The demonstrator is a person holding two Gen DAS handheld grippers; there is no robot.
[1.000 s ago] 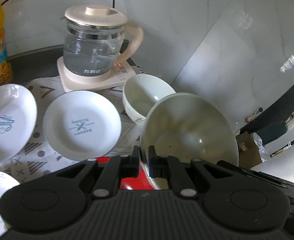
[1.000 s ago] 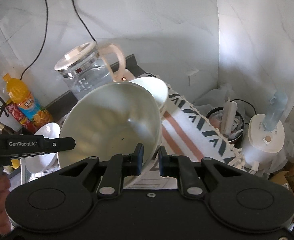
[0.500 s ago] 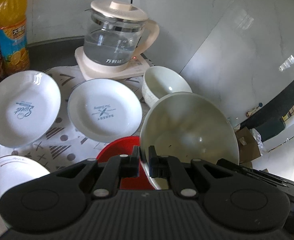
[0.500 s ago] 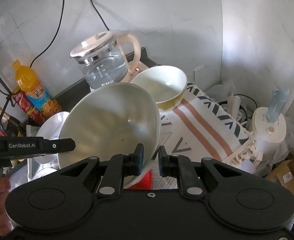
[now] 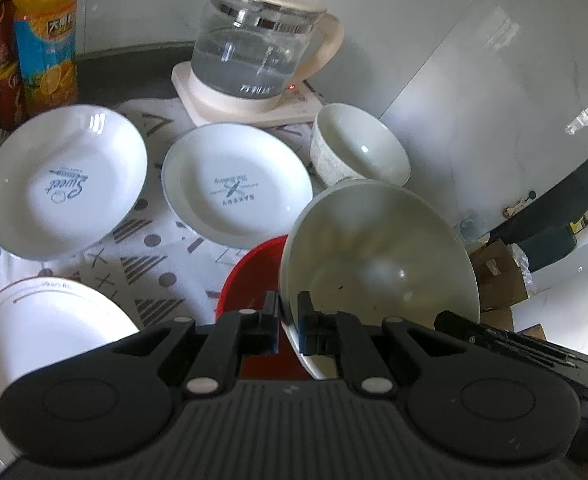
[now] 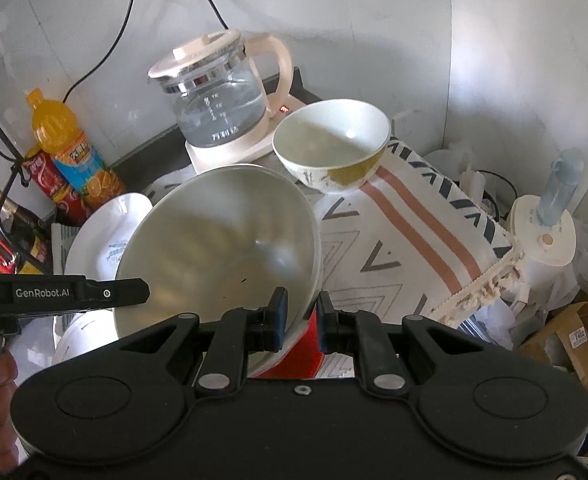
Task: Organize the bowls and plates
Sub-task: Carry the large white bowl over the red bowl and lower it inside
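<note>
At centre of both wrist views hangs the large white bowl [image 5: 378, 256], tilted, above a red bowl [image 5: 253, 272]; the left gripper [image 5: 287, 314] pinches its near rim, clamped tight; the right gripper [image 6: 302, 312] grips the opposite rim, one finger inside and one outside; at one o'clock of the left view a small bowl [image 5: 358, 152] stands on the patterned cloth [image 5: 141, 248]; two printed plates [image 5: 235, 188] lie at eleven o'clock; the glass kettle [image 5: 257, 52] stands at twelve.
</note>
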